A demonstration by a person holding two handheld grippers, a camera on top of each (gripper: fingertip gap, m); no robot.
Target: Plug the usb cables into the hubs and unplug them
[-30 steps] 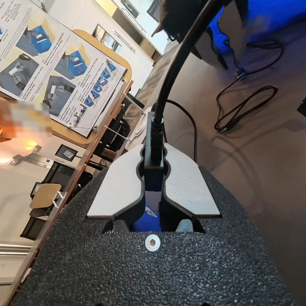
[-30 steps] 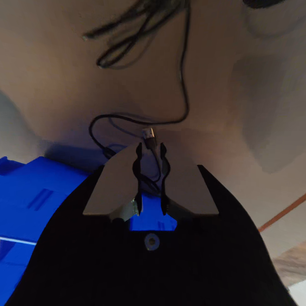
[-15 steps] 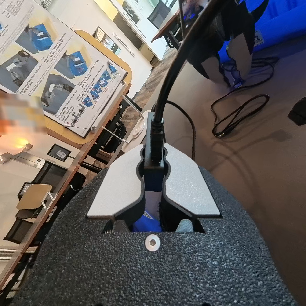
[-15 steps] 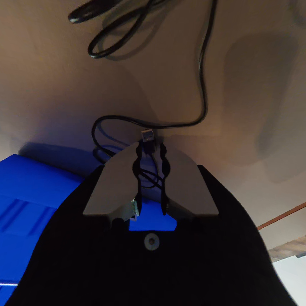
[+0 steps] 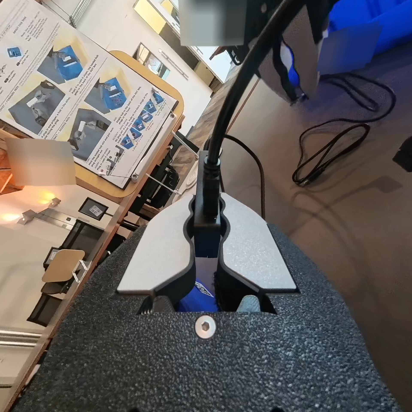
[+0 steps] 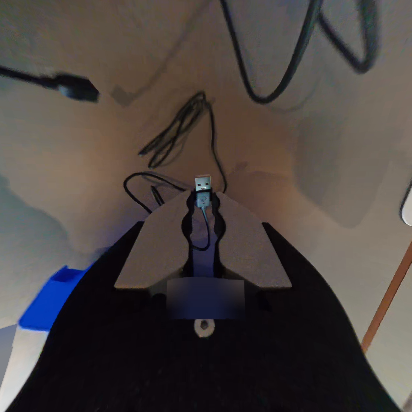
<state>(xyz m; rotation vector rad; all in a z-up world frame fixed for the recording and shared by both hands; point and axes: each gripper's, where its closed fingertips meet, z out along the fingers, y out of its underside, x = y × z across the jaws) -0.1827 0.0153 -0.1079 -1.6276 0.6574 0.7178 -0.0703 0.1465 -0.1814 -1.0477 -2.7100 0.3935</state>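
On the left wrist view, my left tool (image 5: 207, 214) is clamping a slim black hub (image 5: 206, 219) between its two grey fingers (image 5: 163, 245). The hub is standing end-on in the notch near the fingertips, its blue-faced end pointing back toward the camera. A thick black cable (image 5: 225, 104) is sitting plugged into its top face and is arching up and away to the right. Beyond it the brown surface (image 5: 334, 223) is carrying a loosely coiled thin black cable (image 5: 330, 153), and the right tool (image 5: 292, 60) is hovering near a blue bin (image 5: 365, 31). An instruction sheet (image 5: 73, 98) is hanging on a board at the left.

On the right wrist view, my right tool (image 6: 202, 196) is pinching a small dark USB plug (image 6: 202, 194) right at its fingertips. The plug's silver metal end is sticking out forward past the tips, and its thin cord is trailing back between the jaws. Another loose plug (image 6: 75, 89) is showing blurred at the upper left.
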